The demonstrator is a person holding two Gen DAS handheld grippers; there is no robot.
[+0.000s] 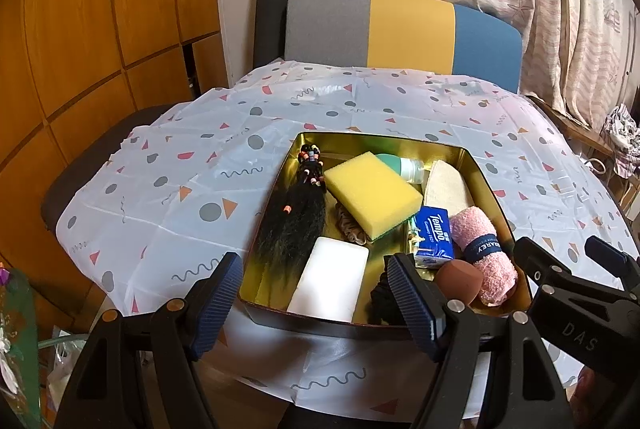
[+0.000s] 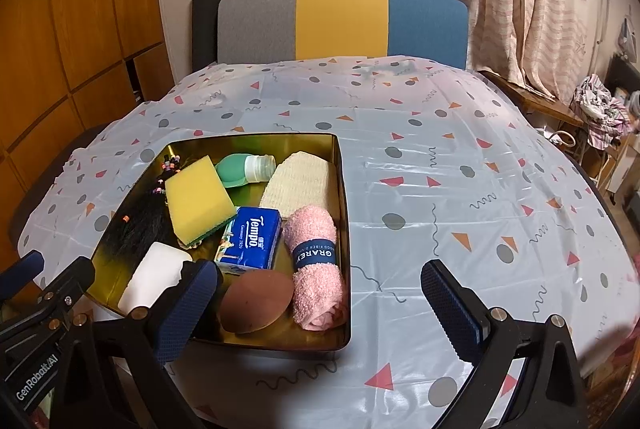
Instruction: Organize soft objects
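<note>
Two open, empty grippers hover at the near edge of a gold tin full of soft items on a patterned tabletop.

The left gripper and right gripper both have jaws spread wide, holding nothing. Inside the tin: black braided hair along the left wall, a white sponge near, a yellow sponge in the middle, a green bottle far, a cream loofah pad far right, a blue tissue pack, a brown makeup sponge, and a rolled pink towel along the right wall.
</note>
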